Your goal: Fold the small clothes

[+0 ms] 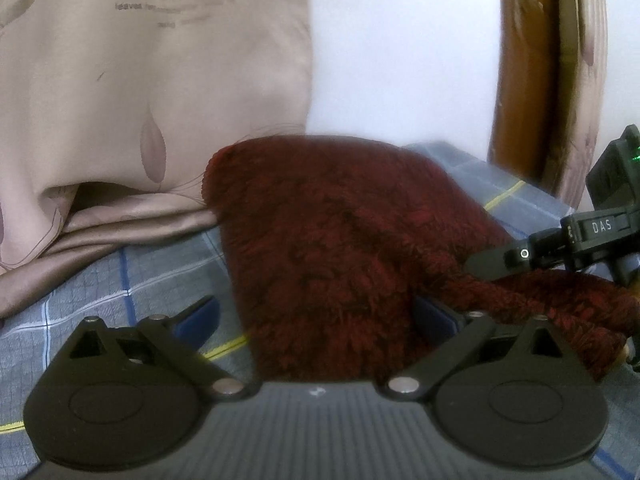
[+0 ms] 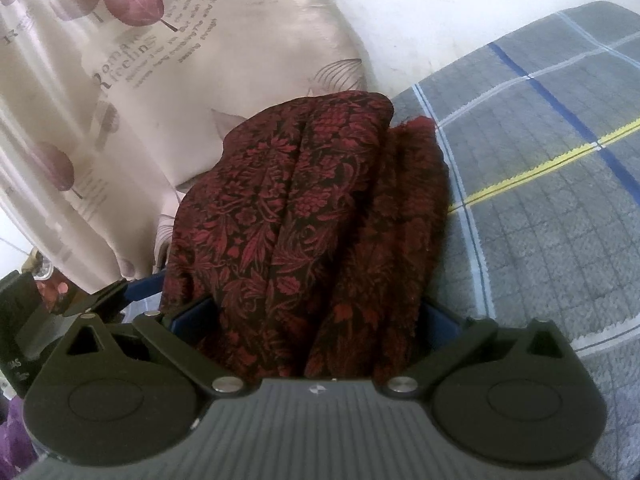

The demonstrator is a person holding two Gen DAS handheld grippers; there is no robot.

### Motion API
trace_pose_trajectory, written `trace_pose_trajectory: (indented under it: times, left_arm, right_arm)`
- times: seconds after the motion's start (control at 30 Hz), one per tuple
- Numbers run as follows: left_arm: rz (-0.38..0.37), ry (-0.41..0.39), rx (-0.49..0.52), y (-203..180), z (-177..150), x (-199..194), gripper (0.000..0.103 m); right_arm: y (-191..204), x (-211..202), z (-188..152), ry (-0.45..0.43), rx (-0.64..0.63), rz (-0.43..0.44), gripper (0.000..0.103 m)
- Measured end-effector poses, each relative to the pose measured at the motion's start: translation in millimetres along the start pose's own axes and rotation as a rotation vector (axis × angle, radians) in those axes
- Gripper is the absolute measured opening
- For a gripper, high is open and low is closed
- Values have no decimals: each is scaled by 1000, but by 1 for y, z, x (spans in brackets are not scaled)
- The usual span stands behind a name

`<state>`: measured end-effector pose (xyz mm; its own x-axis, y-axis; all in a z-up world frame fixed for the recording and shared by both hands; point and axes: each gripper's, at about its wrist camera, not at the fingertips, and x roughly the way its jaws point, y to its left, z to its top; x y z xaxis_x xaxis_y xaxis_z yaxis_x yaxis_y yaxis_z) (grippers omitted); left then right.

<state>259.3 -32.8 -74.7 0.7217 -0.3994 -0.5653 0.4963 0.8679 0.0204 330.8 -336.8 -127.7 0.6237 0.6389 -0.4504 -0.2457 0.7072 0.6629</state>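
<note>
The garment (image 2: 304,216) is a dark red floral piece with a fuzzy inner side, bunched lengthwise and running straight out ahead of the right gripper (image 2: 316,316). Its near end sits between that gripper's blue pads (image 2: 188,320), which are spread wide around the thick bundle, so I honestly can't tell if they're pinching it or just sitting around it. The fleecy layer lies along the right edge of the bundle.

From the left wrist view the same garment (image 1: 332,248) shows its fuzzy side, lying ahead of the left gripper (image 1: 316,320) and draping over its right pad, which is mostly hidden. The left pad (image 1: 200,316) stands clear of the fabric, jaws spread wide. Can't tell if anything's gripped there either.

The right gripper (image 1: 492,264) pokes in from the right, touching the garment's far edge.

Everything rests on a grey plaid blanket (image 2: 560,200). A beige curtain (image 1: 140,100) with leaf prints hangs ahead on the left, a white wall (image 1: 400,60) straight ahead.
</note>
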Motion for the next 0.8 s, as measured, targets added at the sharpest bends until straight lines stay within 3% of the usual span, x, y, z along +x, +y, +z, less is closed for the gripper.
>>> trace_pose_trajectory:
  times: [0.4, 0.63, 0.8]
  left_arm:
    - [-66, 13, -54, 10, -2, 11, 103]
    - [-308, 45, -298, 52, -18, 30, 103]
    - [-436, 46, -436, 72, -30, 42, 103]
  right_arm:
    - [1, 1, -1, -2, -23, 9, 103]
    - [1, 3, 0, 0, -28, 19, 103]
    - [-2, 3, 0, 1, -27, 34, 103]
